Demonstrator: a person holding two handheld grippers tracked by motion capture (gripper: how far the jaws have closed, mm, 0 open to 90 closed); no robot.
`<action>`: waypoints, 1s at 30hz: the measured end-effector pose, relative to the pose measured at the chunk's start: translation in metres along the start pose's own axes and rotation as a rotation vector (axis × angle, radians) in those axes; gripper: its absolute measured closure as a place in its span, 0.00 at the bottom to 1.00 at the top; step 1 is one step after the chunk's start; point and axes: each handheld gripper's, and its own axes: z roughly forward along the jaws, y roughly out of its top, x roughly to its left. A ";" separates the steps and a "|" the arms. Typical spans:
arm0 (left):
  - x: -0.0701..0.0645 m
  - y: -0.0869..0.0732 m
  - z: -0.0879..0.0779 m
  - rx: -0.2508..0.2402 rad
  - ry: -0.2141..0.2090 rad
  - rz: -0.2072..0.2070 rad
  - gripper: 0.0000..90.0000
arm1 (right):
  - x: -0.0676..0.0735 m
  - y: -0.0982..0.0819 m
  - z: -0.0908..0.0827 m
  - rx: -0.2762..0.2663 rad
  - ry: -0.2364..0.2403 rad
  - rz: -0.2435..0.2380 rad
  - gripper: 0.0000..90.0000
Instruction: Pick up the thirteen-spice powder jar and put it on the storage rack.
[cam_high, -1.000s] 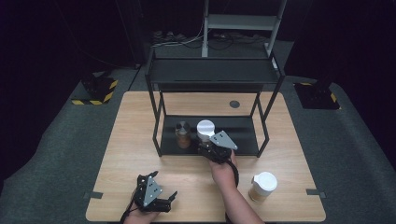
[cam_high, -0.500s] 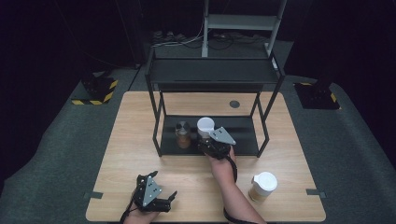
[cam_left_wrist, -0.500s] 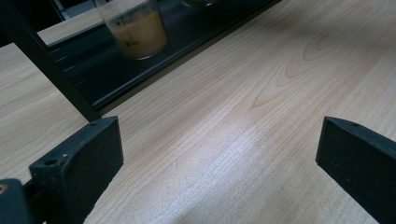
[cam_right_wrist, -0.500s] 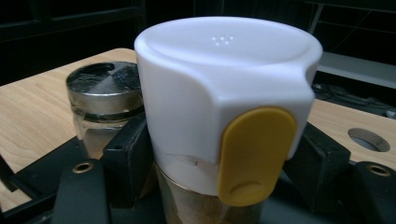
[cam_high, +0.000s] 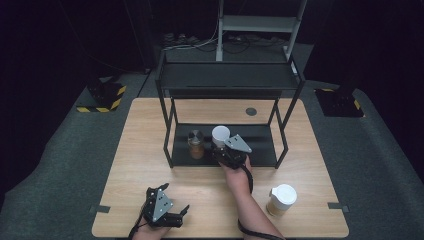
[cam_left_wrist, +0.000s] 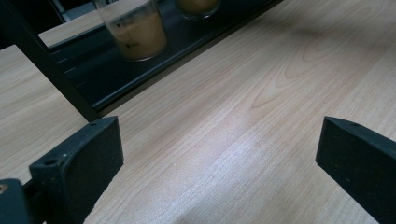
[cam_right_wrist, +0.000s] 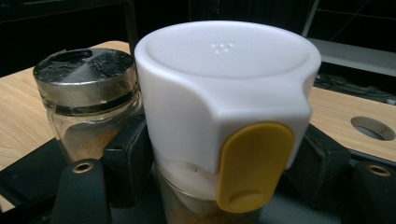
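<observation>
Right claw (cam_right_wrist: 205, 186) clamped on a white-capped jar (cam_right_wrist: 224, 93) below its cap; glass, likely smooth and breakable, so grip the body firmly. Left claw (cam_left_wrist: 215, 158) gapes apart

Metal-lidded spice jar (cam_high: 196, 144) on black rack (cam_high: 227, 80); lidded, perhaps paper, cup (cam_high: 281, 199) on wooden table (cam_high: 150, 125).

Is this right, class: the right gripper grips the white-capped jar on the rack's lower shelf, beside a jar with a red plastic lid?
Not quite. The neighbouring jar has a silver metal lid, not a red plastic one, as the right gripper view shows. The rest holds: the right gripper grips the white-capped jar on the rack's lower shelf.
</observation>
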 end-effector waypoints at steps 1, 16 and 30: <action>0.000 0.000 0.000 0.000 0.000 0.000 0.01 | 0.000 0.000 0.001 0.001 0.000 0.003 0.33; 0.000 -0.001 0.000 -0.003 0.002 -0.001 0.01 | -0.002 -0.002 0.003 0.006 -0.005 0.018 0.33; 0.000 -0.001 0.000 -0.003 0.003 0.000 0.01 | -0.009 -0.006 0.006 -0.003 0.011 0.040 0.33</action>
